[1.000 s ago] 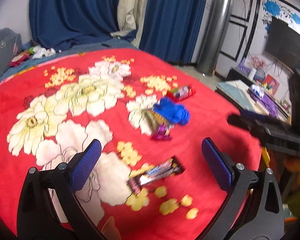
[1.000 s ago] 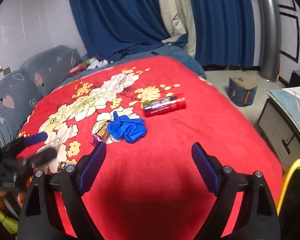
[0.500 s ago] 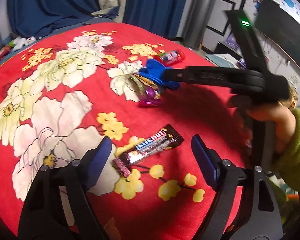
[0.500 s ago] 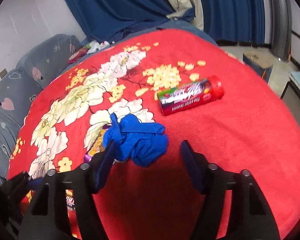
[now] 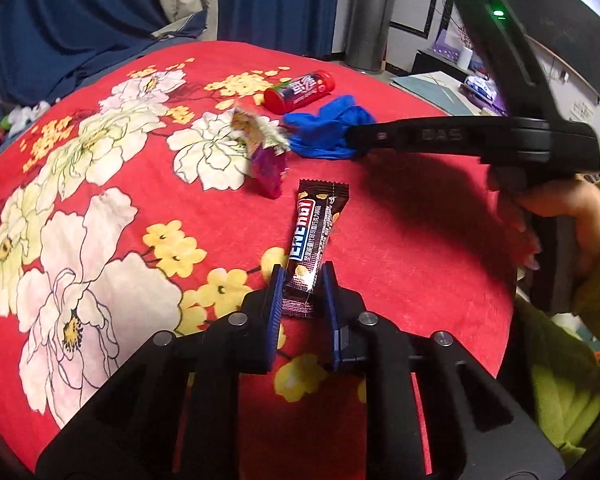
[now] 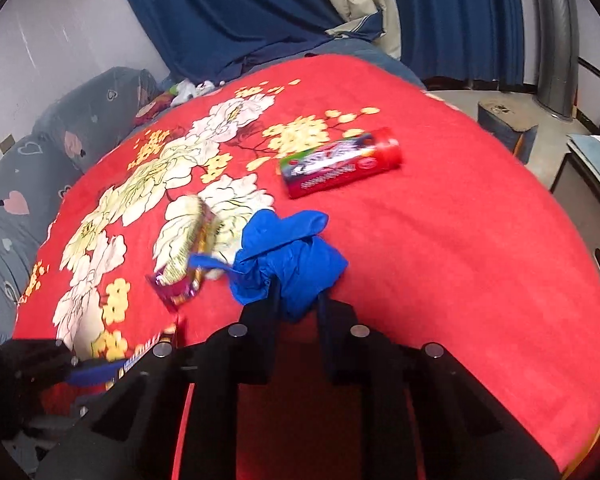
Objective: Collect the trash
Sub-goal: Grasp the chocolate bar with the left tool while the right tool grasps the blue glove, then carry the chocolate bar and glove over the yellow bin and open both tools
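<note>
My left gripper (image 5: 300,280) is shut on the near end of a dark candy bar wrapper (image 5: 314,232) lying on the red flowered blanket (image 5: 420,216). My right gripper (image 6: 296,300) is shut on a crumpled blue glove (image 6: 288,256), which also shows in the left wrist view (image 5: 324,132). A purple and yellow snack wrapper (image 5: 262,152) lies left of the glove (image 6: 186,264). A red cylindrical can (image 5: 300,90) lies on its side beyond them (image 6: 340,164).
Blue curtains (image 6: 240,12) hang behind the bed. Grey heart-print pillows (image 6: 40,148) sit at the left. A silver cylinder (image 5: 370,12), a low table (image 5: 440,88) and a cardboard box (image 6: 508,124) stand on the floor beyond the bed's right edge.
Both grippers moved forward and down and closed. The left one closed on the candy bar wrapper, the right one on the blue glove.
</note>
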Demonstrator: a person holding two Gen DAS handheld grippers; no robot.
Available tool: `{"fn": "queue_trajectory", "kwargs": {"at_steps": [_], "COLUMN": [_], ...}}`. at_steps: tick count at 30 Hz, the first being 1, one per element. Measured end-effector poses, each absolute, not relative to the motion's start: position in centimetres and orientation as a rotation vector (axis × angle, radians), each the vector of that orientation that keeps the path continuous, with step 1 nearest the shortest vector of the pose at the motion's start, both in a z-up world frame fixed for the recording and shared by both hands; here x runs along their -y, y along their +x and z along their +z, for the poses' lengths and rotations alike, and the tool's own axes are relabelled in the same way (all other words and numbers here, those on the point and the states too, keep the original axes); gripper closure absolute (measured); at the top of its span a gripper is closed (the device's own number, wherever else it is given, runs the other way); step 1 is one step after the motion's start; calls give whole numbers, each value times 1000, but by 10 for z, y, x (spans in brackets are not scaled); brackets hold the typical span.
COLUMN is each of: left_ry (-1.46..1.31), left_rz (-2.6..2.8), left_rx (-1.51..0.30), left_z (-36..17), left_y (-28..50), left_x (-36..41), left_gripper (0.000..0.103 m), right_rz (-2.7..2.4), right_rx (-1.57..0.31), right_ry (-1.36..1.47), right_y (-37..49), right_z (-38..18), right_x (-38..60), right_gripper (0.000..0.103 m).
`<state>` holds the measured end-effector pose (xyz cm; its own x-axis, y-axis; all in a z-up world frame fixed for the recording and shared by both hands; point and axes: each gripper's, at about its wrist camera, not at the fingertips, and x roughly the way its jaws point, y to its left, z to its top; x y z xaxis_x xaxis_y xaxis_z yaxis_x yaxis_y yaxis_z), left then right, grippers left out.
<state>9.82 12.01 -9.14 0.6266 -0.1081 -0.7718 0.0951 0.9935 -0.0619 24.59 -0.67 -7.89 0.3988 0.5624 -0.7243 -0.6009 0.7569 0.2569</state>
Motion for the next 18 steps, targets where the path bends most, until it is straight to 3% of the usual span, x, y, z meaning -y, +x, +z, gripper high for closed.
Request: {"fn": "queue_trajectory", "kwargs": {"at_steps": [18], "left_ry": [-64], "left_rz": [-253], "left_rx": [-751], "left_z": [-47], "left_y": [123], "left_x": [-57], "left_gripper": [92], "right_rz": [552], "right_rx": [-767], "right_ry": [26], "right_y": [214], "right_z": [-45], "right_x": [153], "right_gripper": [89]}}
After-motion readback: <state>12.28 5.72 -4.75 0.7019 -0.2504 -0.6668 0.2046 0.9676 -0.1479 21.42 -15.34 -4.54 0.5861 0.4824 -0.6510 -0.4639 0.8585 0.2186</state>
